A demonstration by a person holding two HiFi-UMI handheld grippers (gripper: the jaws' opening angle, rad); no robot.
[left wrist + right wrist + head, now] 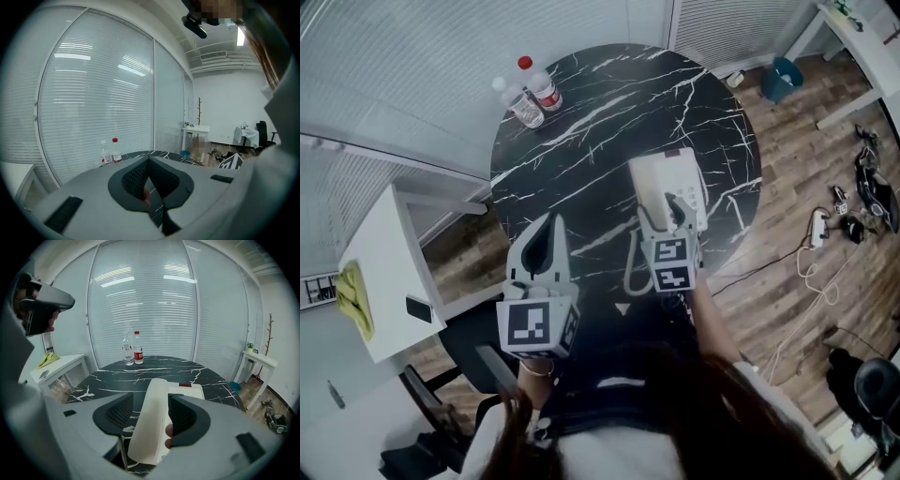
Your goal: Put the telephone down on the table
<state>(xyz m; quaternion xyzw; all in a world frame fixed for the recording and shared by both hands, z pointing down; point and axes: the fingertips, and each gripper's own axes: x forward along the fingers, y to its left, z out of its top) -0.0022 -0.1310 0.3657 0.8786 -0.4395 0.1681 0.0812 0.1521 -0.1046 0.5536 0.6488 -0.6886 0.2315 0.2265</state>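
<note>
Round black marbled counter (581,141) stands on wood floor (797,159). Right gripper (666,208) jaws stand apart around the telephone (675,173) handset. Left gripper (548,225) jaws together, empty.

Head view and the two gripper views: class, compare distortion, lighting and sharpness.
Left gripper view: strong fisheye bows the blinds, corners go black. Right gripper view: same bowing, light reflections streak the blinds, telephone sharp. Head view: milder bend, dim flat light, table veins crisp.

The left gripper (551,225) holds its jaws together, the right gripper (668,208) apart.
</note>
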